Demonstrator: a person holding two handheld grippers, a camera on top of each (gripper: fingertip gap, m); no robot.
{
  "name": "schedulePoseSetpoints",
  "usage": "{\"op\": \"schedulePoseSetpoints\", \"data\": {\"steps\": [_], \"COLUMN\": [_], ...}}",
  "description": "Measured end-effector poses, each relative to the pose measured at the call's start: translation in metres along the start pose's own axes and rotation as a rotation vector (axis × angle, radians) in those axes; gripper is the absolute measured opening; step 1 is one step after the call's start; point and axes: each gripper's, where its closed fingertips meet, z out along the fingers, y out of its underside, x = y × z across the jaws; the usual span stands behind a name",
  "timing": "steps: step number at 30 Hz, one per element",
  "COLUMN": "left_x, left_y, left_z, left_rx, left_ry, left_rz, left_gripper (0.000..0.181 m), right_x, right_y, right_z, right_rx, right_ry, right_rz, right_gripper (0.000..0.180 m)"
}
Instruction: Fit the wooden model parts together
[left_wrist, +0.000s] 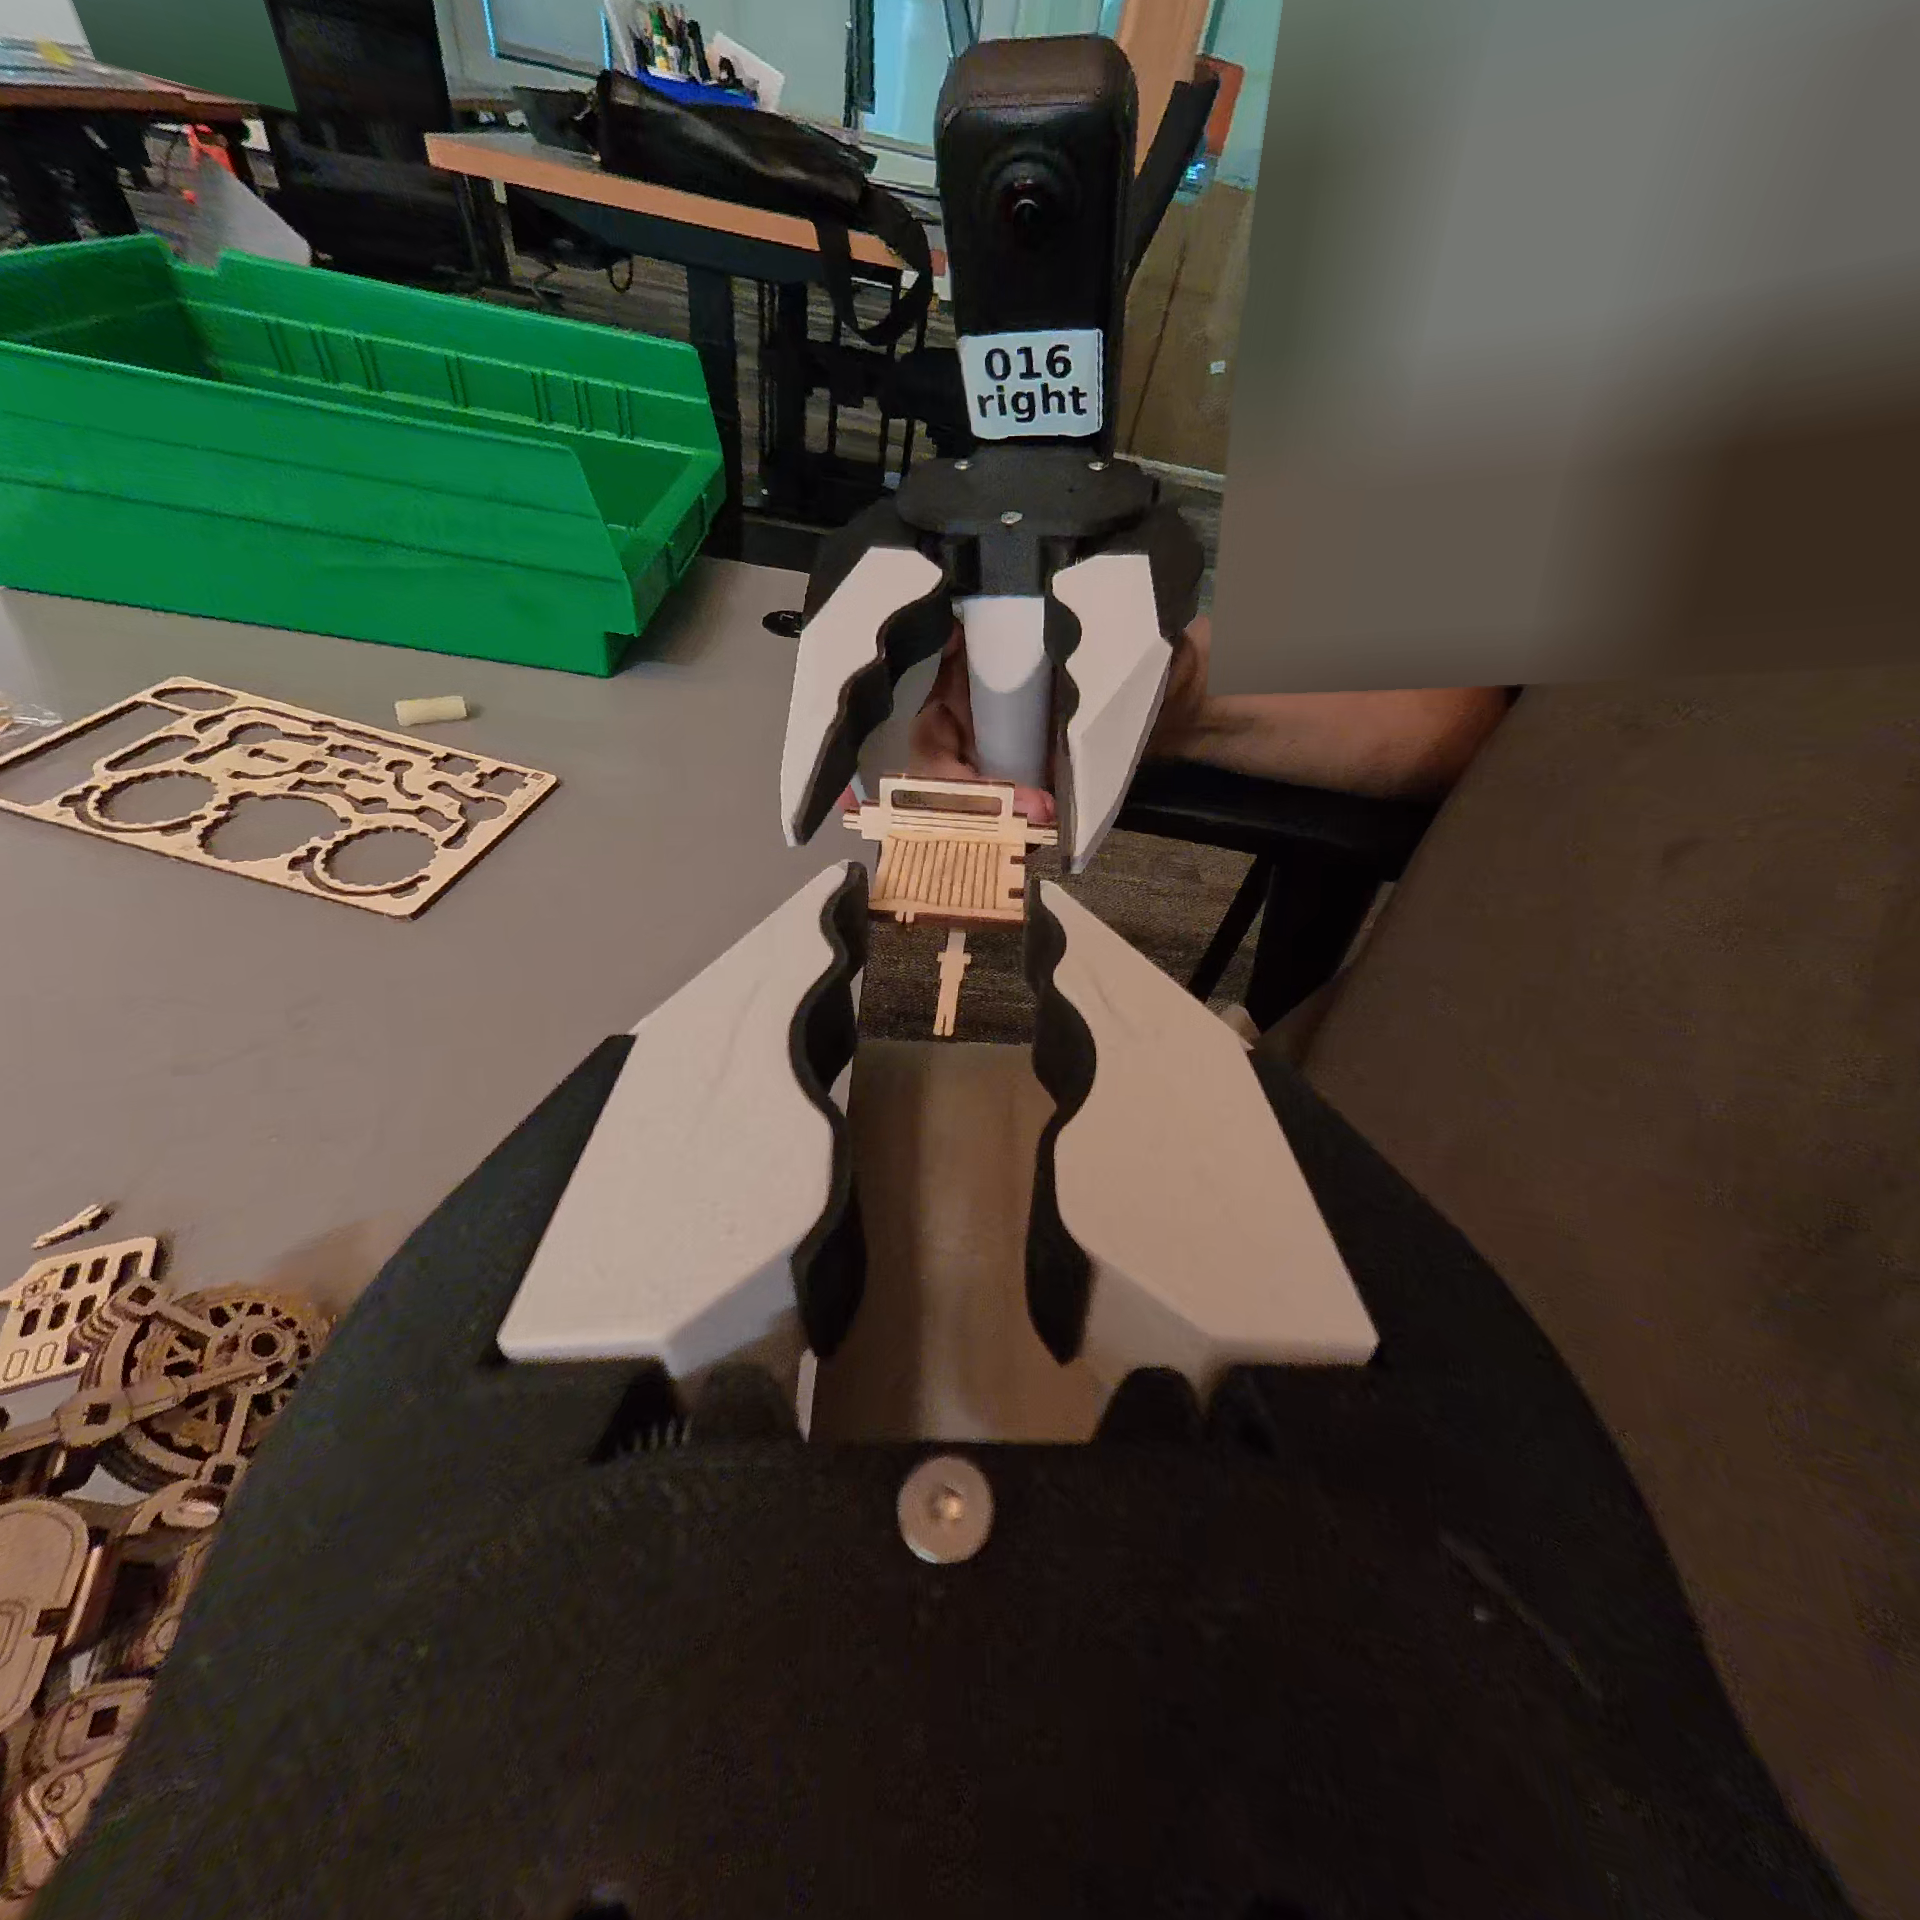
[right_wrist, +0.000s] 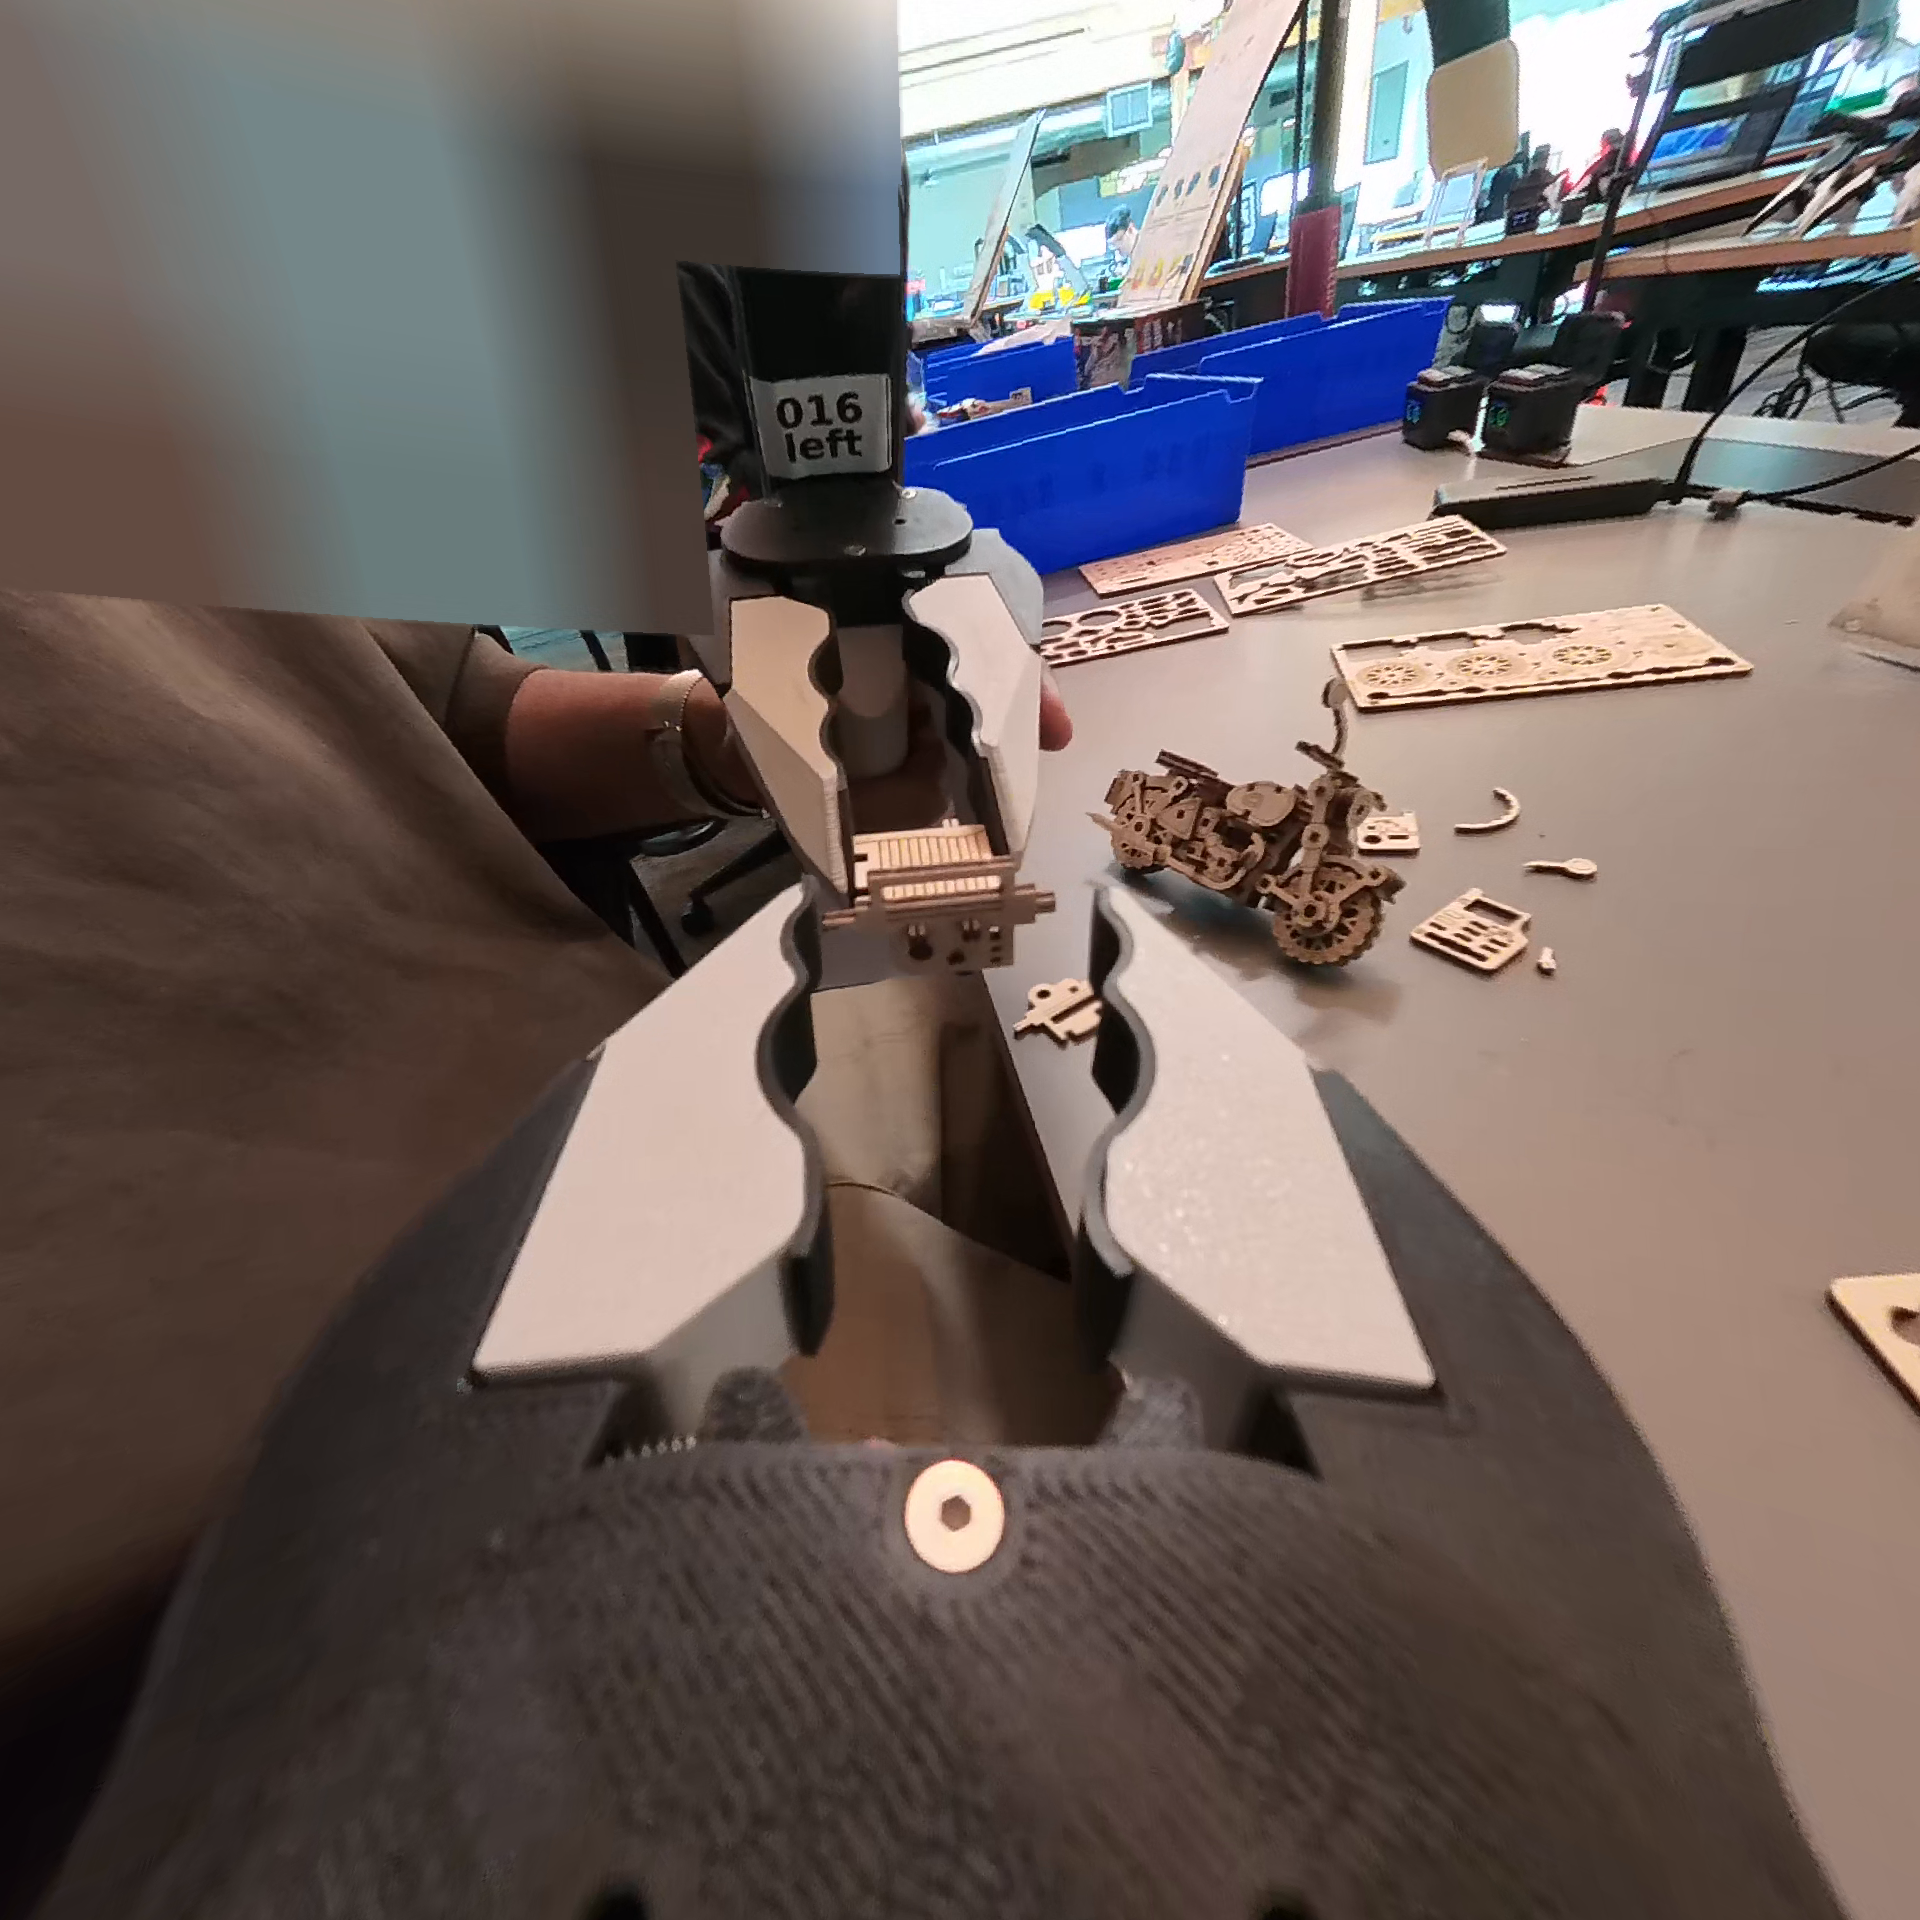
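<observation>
While my left tongs (left_wrist: 951, 894) clamp the slatted wooden subassembly (right_wrist: 935, 894) off the counter (right_wrist: 1558, 1091), my right tongs (right_wrist: 940, 920) stand wide around its flanged end. Alignment step; next calls for gentle, square closing.

The two grippers face each other with the slatted wooden piece (right_wrist: 940, 902) between them. On the table (right_wrist: 1558, 1091), the model motorcycle (right_wrist: 1257, 868) stands right of it, cut-out sheets (right_wrist: 1527, 657) behind, bins (right_wrist: 1081, 468) farthest back.
</observation>
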Motion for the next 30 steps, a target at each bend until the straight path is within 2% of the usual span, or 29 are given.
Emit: {"op": "schedulePoseSetpoints", "data": {"steps": [4,26,30], "left_x": [-0.0010,0.0016,-0.0010], "left_y": [-0.0004,-0.0031,-0.0026], "left_z": [-0.0010,-0.0001,0.0008], "left_rx": [0.002,0.014,0.009], "left_ry": [-0.003,0.003,-0.009], "left_rz": [-0.004,-0.010,-0.035], "left_gripper": [0.028,0.028,0.038], "right_x": [-0.0023,-0.0039,-0.0034], "right_y": [-0.0011,-0.0018,-0.0005], "right_z": [0.0022,0.0050,0.0062], "right_rx": [0.004,0.012,0.005], "right_ry": [-0.009,-0.021,-0.013], "right_rz": [-0.008,-0.010,-0.017], "right_gripper": [0.045,0.045,0.045]}}
